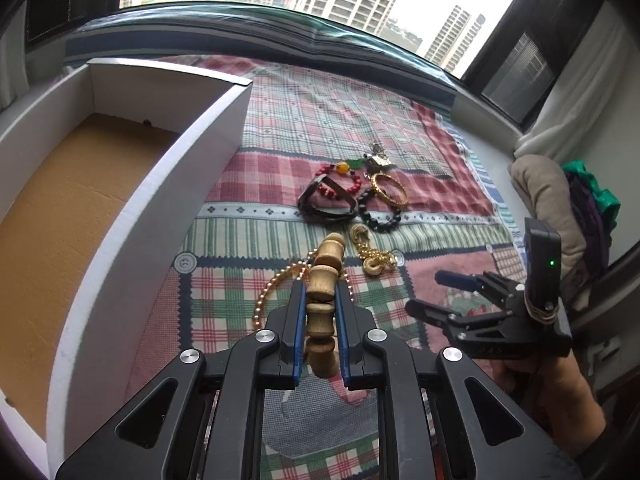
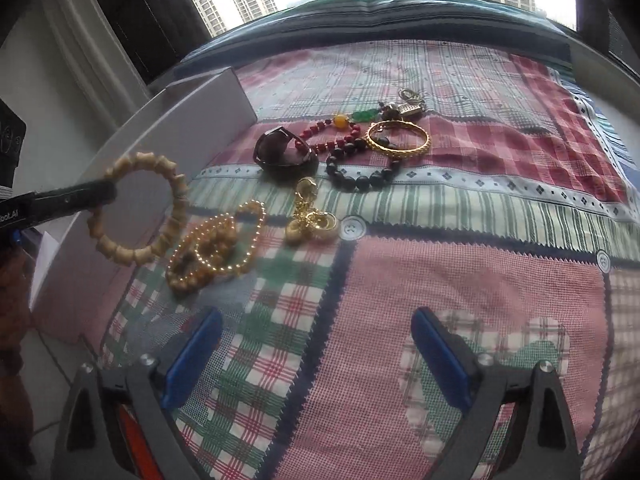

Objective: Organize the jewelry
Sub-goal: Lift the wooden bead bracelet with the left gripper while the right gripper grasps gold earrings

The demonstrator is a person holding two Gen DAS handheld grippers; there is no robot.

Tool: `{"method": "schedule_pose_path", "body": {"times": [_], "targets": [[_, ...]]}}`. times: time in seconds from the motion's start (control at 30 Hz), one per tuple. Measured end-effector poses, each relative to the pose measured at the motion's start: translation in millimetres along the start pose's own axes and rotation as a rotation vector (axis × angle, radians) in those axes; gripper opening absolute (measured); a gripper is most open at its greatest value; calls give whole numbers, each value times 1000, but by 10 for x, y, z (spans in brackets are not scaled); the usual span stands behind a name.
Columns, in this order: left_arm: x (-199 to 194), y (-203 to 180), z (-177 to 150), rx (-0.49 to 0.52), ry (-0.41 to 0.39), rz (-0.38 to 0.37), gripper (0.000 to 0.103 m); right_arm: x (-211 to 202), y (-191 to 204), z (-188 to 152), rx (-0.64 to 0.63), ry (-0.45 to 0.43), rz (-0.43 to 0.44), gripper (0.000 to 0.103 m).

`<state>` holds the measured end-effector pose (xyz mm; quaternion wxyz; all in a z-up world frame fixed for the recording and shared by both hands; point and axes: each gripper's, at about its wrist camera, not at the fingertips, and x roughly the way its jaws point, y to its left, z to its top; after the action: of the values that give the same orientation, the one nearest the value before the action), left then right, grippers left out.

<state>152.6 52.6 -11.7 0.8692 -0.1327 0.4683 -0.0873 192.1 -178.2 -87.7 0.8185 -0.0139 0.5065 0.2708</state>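
Note:
My left gripper [image 1: 319, 296] is shut on a tan wooden bead bracelet [image 1: 325, 280] and holds it above the cloth; the right wrist view shows the bracelet [image 2: 176, 192] hanging as a ring from the left gripper's fingers [image 2: 80, 196]. My right gripper [image 2: 316, 336] is open and empty, low over the cloth; it also shows in the left wrist view [image 1: 444, 292]. On the cloth lie a gold bead chain [image 2: 216, 248], a gold clasp charm [image 2: 308, 220], a black bead bracelet [image 2: 360, 176], a gold bangle [image 2: 398, 138], a dark bangle [image 2: 280, 152] and a red bead bracelet [image 2: 332, 136].
A white cardboard box [image 1: 160, 184] with a brown floor stands open at the left of the patchwork cloth [image 2: 440, 280]. A key bunch [image 2: 408, 106] lies behind the jewelry. A window ledge runs along the back. Folded fabric [image 1: 552, 200] lies at the right.

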Motion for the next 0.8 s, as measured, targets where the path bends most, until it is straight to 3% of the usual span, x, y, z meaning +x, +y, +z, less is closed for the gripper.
{"method": "schedule_pose_path", "body": {"times": [0.1,0.17,0.23,0.3,0.6,0.8], "targets": [[-79,121,-123,-27,-6,26,12,406,99,319,-54,40,-19,86],[-114,201,-204,-42,-4,42,12,644,148,456,-86,76,-76,84],[-159,269,-277,-48,-5,57,12,780,195,522,-136,99,-116,70],[-198,315,-319,-52,-6,63,12,789,223,542,-158,122,-147,21],[-499,388,-347,-84,-63,38,12,47,98,686,-49,69,-37,19],[-1074,486,-300,-112,-162,57,12,-530,517,809,-103,5,40,19]]}}
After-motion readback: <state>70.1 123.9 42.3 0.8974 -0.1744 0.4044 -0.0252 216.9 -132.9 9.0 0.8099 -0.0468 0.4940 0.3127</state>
